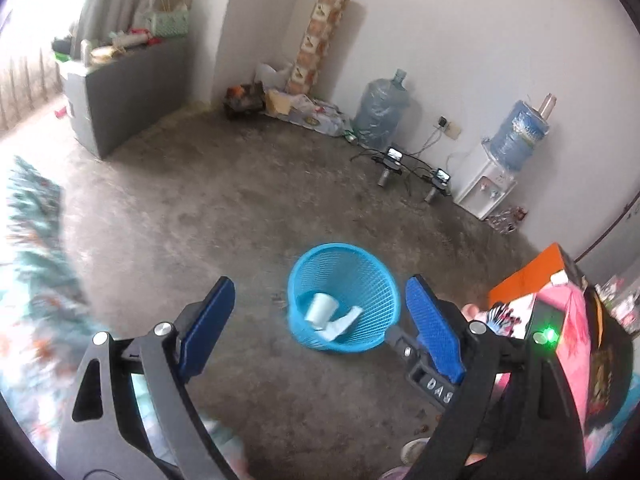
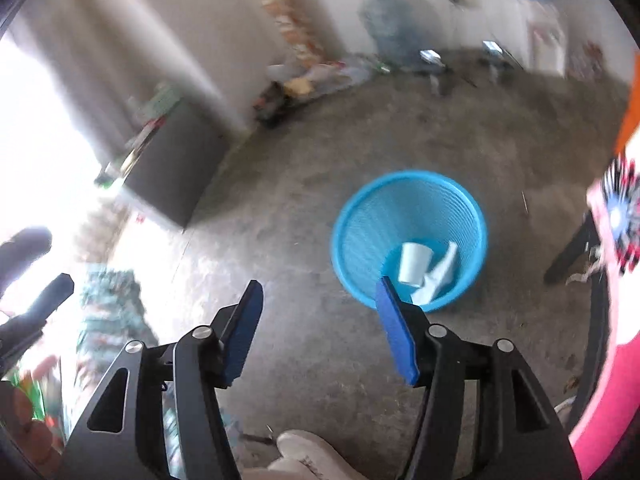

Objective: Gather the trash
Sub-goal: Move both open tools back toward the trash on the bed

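Spread jaws, blue basket (image 1: 343, 298) with trash beyond them.

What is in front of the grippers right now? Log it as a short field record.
bin: blue mesh basket upright on the concrete floor
contents: white paper cup and a crumpled white scrap at the bottom
left gripper: open, holding nothing
right gripper: open, holding nothing
background: water dispenser against the wall

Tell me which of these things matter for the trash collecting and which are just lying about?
Part of the job: blue basket, white paper cup and crumpled paper inside it, both open tools.

Just lying about: water dispenser, spare water jug, grey cabinet.
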### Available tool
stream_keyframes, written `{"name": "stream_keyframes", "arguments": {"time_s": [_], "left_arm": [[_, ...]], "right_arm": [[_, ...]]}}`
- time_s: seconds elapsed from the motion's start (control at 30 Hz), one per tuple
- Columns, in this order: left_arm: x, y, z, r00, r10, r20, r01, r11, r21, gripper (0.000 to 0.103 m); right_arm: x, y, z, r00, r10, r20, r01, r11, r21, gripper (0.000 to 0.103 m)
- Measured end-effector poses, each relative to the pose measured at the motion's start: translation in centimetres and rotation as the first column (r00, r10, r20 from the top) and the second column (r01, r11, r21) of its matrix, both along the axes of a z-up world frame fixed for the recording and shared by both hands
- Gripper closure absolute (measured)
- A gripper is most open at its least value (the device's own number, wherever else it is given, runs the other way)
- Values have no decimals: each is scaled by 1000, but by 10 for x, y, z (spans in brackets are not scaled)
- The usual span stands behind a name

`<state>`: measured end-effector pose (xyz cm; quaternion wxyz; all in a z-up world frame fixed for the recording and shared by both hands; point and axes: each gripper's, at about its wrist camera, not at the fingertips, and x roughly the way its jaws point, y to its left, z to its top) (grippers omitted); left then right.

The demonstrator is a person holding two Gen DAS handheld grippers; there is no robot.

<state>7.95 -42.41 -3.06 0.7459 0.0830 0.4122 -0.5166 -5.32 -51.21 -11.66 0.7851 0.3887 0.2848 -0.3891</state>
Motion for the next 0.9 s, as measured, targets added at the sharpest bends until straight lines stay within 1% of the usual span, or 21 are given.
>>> {"name": "stream_keyframes", "arguments": {"time_s": [0.03, 0.13, 0.17, 0.2, 0.27, 0.33, 0.37, 0.4, 0.43, 0.47, 0.5, 0.53, 0.6, 0.63, 0.67, 0.7, 0.73, 0.77, 0.8, 0.83, 0.9], "left_arm": [[-4, 18, 11, 999, 16, 33, -16, 1000, -8, 20], [-10, 68, 37, 994, 62, 86, -59, 997, -41, 20], [-10, 84, 43, 994, 74, 85, -69, 996, -53, 20], [-10, 105, 50, 992, 93, 80, -88, 994, -73, 20], [-8, 148, 60, 988, 132, 78, -123, 986, -110, 20], [-7, 186, 67, 981, 166, 97, -153, 979, -132, 20], [-8, 215, 72, 971, 200, 130, -181, 972, -149, 20], [-9, 233, 75, 962, 223, 155, -198, 967, -158, 20], [-10, 261, 79, 946, 258, 195, -226, 959, -173, 20], [-12, 280, 81, 933, 284, 220, -248, 952, -179, 20], [-13, 305, 83, 914, 323, 244, -284, 941, -183, 20], [-14, 321, 83, 902, 350, 253, -309, 932, -187, 20], [-18, 366, 83, 859, 439, 264, -397, 896, -198, 20], [-19, 386, 83, 837, 477, 267, -434, 877, -205, 20], [-21, 409, 82, 811, 520, 269, -475, 853, -216, 20], [-23, 430, 81, 784, 561, 267, -515, 827, -225, 20], [-26, 448, 80, 760, 595, 260, -548, 803, -235, 20], [-25, 462, 80, 745, 618, 251, -570, 785, -243, 20], [-25, 476, 79, 724, 647, 239, -598, 761, -252, 20], [-25, 493, 77, 699, 679, 222, -628, 732, -262, 20], [-20, 519, 75, 668, 716, 202, -662, 696, -277, 20]], "right_arm": [[4, 8, 11, 1000, 17, -6, -17, 999, -28, 37], [14, 39, 47, 999, 27, -31, -31, 990, -135, 31], [17, 52, 58, 999, 31, -39, -37, 984, -173, 29], [21, 64, 68, 998, 45, -43, -53, 978, -204, 25], [35, 95, 87, 991, 121, -59, -132, 957, -259, 21], [45, 120, 101, 981, 177, -73, -191, 936, -294, 14], [50, 133, 107, 977, 200, -80, -215, 924, -316, 13], [54, 144, 111, 973, 217, -84, -232, 913, -336, 10], [60, 160, 118, 966, 241, -88, -257, 894, -367, 9], [63, 169, 120, 961, 262, -85, -274, 883, -380, 9], [69, 181, 123, 947, 314, -74, -318, 867, -384, 9], [74, 190, 123, 931, 359, -60, -355, 857, -374, 9], [83, 206, 125, 887, 463, -1, -436, 836, -332, 9], [89, 215, 124, 848, 528, 49, -493, 818, -295, 9], [94, 220, 124, 818, 569, 82, -532, 803, -267, 9], [104, 231, 124, 770, 625, 128, -592, 775, -222, 9], [110, 238, 123, 737, 657, 155, -630, 752, -193, 9], [116, 246, 122, 705, 688, 175, -666, 726, -170, 9], [122, 255, 121, 673, 714, 192, -698, 700, -153, 10], [126, 262, 120, 651, 730, 209, -720, 681, -137, 10], [135, 273, 115, 599, 754, 272, -766, 637, -79, 12]]}}
